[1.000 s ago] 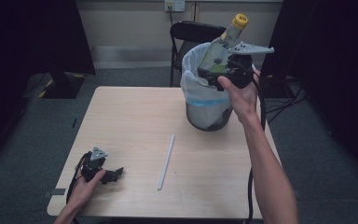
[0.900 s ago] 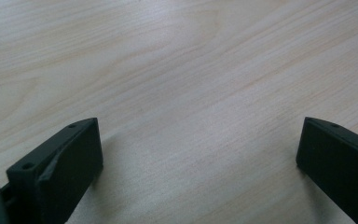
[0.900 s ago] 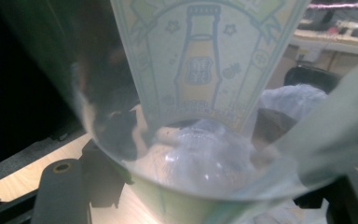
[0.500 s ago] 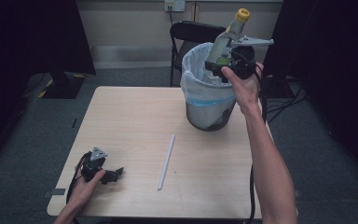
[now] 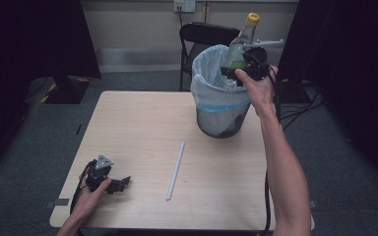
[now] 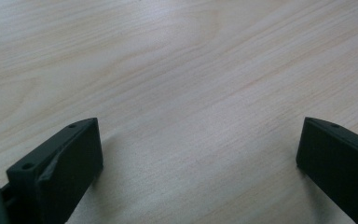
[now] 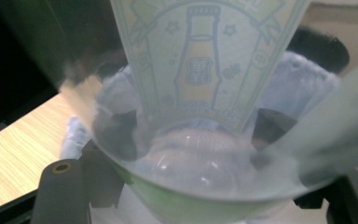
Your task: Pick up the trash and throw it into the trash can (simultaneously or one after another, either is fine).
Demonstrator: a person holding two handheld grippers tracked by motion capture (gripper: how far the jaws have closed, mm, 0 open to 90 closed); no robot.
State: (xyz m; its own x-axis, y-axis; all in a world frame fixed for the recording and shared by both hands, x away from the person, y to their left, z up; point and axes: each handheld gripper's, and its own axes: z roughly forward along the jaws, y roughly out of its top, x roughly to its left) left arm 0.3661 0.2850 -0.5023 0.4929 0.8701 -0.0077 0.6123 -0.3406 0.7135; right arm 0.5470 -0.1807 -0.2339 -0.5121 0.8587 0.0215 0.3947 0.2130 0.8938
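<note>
The right gripper is clamped on the lower body of a clear plastic bottle with a yellow cap and a pale green label, jaws spread wide because the bottle is fat there. The bottle sits just above the rim of the dark round bin lined with a white plastic bag, base pointing down toward the opening and cap tilted up and away from it. That angle looks deliberate: base-first over the mouth means it should drop straight in w/o catching the liner. In the right gripper view the bottle's label and rounded base sit between the jaws, with the bag's white folds behind, so the bottle is lined up w/ the bin, not beside it.

The left gripper rests on the light wooden table well away from the bin, near the table's front corner, jaws standing wide apart w/ nothing between them (bare wood grain in the left gripper view). It's parked, probably so as not to get in the way.

A white straight straw lies flat on the table between the left gripper and the bin, closer to the bin's near side; likely next to go in.
</note>
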